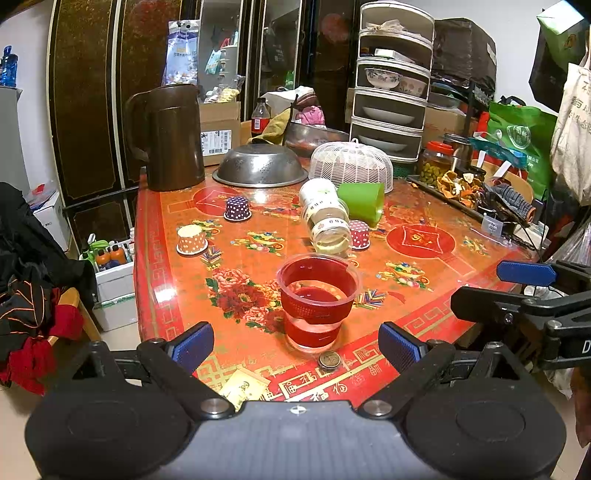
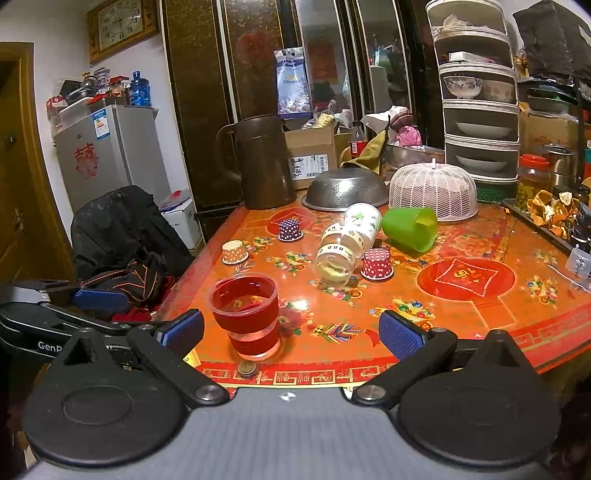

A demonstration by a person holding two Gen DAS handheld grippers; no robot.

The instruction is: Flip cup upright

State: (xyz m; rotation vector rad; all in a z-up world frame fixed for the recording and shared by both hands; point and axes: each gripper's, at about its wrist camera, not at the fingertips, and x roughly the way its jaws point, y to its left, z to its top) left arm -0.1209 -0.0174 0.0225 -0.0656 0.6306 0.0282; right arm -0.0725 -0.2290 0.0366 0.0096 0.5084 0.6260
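Your left gripper and right gripper both stand wide and hold nothing. The green cup lies on its side on the table, behind the upright red cup. Only the right view shows the clock and fridge.

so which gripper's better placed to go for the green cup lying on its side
Right, probably. The green cup lies tipped over on the far right part of the table, past the upright red-banded clear cup. The right gripper is open and on that side; the left gripper, also open, faces the clear cup.
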